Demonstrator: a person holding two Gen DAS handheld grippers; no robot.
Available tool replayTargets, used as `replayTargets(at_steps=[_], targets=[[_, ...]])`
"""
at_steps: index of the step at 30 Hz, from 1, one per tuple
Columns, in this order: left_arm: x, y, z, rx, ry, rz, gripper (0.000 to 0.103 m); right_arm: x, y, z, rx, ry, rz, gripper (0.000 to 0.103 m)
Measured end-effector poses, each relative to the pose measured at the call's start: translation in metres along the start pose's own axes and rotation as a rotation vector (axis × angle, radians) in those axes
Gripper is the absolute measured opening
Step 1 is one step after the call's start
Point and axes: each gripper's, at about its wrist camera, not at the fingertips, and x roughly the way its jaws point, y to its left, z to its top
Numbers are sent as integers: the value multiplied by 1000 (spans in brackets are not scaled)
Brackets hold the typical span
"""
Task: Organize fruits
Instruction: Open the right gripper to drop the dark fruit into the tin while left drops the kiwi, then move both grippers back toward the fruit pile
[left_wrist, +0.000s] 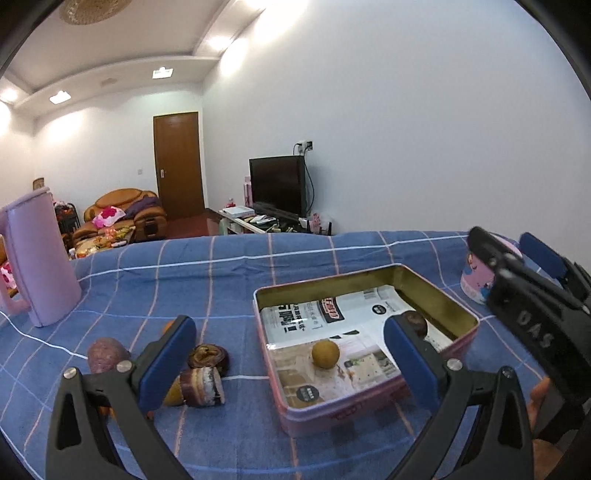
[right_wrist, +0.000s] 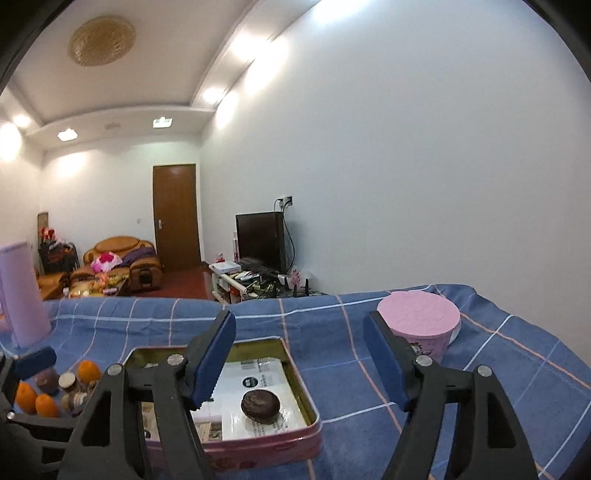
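The blue-padded fingers (left_wrist: 168, 363) of the left gripper (left_wrist: 290, 360) stand wide apart and hold nothing. The fingers (right_wrist: 214, 360) of the right gripper (right_wrist: 299, 363) also stand apart, less wide, and nothing is between the pads.

In the left wrist view, a pink rectangular tin (left_wrist: 295, 413) lies under and ahead of the left gripper, open, with printed paper (left_wrist: 351, 325) on its bottom. A round yellow-brown fruit (left_wrist: 325, 353) rests on this paper, near the front wall. A dark wrinkled fruit (right_wrist: 260, 405) lies in the same tin, closer to its right wall; in the left view it is partly hidden behind the right finger.

Left of the tin, on the blue checked cloth (left_wrist: 221, 266), more fruits lie in a small group: a purple-brown one (left_wrist: 105, 354), a dark wrinkled one (left_wrist: 207, 359) and a cut piece with a striped face (left_wrist: 202, 386). In the right wrist view three orange fruits (right_wrist: 88, 371) show beside this group.

A lilac pitcher (left_wrist: 37, 258) stands upright at the far left of the cloth. A round pink container with a lid (right_wrist: 421, 326) stands to the right of the tin, apart from it. Behind the table there are a television (left_wrist: 277, 186), a brown sofa (left_wrist: 125, 214) and a wooden door (left_wrist: 178, 166).
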Motion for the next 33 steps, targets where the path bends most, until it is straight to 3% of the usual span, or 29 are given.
replayTargets(at_steps=[2,7,10,12,15,22,27,33], targets=[[-2,-2,-2,14,21,4,103,-4,3,0,-14,-6,-1,73],[14,-3,-13,35,195,-22,103,-12,6,-3,-7,-8,15,74],[12,0,-19,34,237,-72,103,-10,5,-6,0,27,18,75],[3,3,-21,39,222,-75,103,-7,5,-7,2,51,26,75],[-10,15,-21,40,167,-23,103,-6,9,-9,-8,72,36,75],[-14,64,-20,95,135,86,103,-14,32,-13,-51,121,46,75],[-7,105,-18,63,140,128,103,-19,58,-15,-66,147,97,75],[-4,134,-20,111,118,217,103,-22,95,-20,-59,204,175,75]])
